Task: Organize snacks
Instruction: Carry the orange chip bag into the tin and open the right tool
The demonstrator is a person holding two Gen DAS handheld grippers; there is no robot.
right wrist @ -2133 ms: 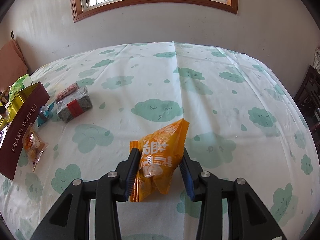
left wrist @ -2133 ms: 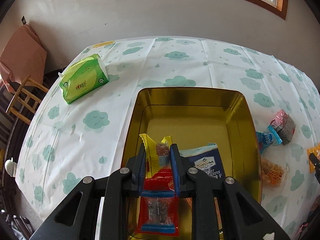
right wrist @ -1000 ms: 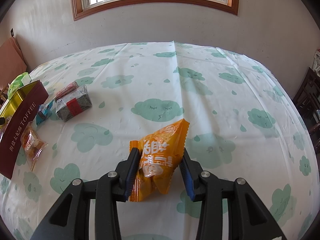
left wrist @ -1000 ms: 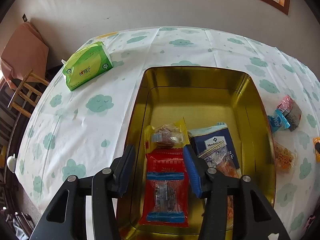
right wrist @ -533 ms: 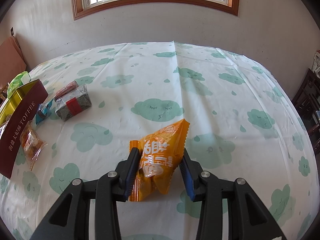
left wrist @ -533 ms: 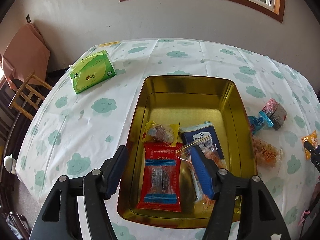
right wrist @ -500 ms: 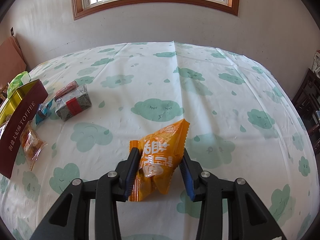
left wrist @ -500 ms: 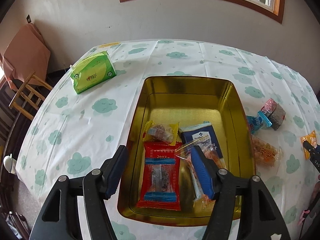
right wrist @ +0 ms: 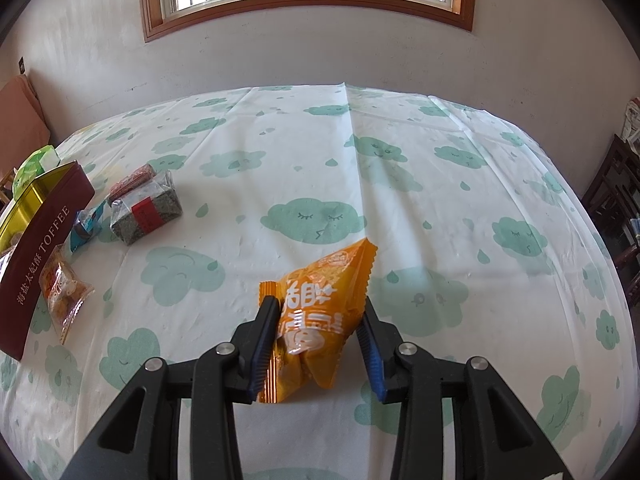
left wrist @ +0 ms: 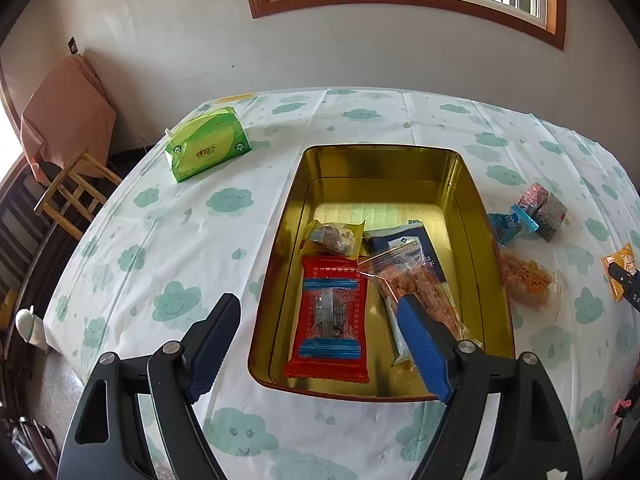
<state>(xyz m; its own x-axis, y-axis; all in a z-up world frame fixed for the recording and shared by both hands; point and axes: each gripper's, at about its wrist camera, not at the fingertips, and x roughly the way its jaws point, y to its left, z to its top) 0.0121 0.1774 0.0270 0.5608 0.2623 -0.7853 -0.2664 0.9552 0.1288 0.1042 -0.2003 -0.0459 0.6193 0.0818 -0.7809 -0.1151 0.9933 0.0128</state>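
A gold tin (left wrist: 380, 152) holds a red packet (left wrist: 328, 316), a yellow packet (left wrist: 334, 236), a blue cracker packet (left wrist: 400, 240) and a clear bag of orange snacks (left wrist: 416, 280). My left gripper (left wrist: 316, 306) hovers over the tin's near end, its jaws opening with nothing held between them. My right gripper (right wrist: 318, 302) has its jaws closing on an orange snack packet (right wrist: 320, 312), whose lower end rests on the cloth. Beside the tin (right wrist: 44, 216) lie a clear bag (right wrist: 62, 288), a blue packet (right wrist: 86, 226) and a grey block (right wrist: 146, 208).
A green tissue pack (left wrist: 208, 144) lies on the cloud-print tablecloth at the far left. A wooden chair (left wrist: 72, 188) stands off the table's left edge. Dark furniture (right wrist: 616, 200) stands past the right edge.
My left gripper let go of the red packet, opened wide and drew back and up from the tin. The right gripper stayed still, gripping the orange packet.
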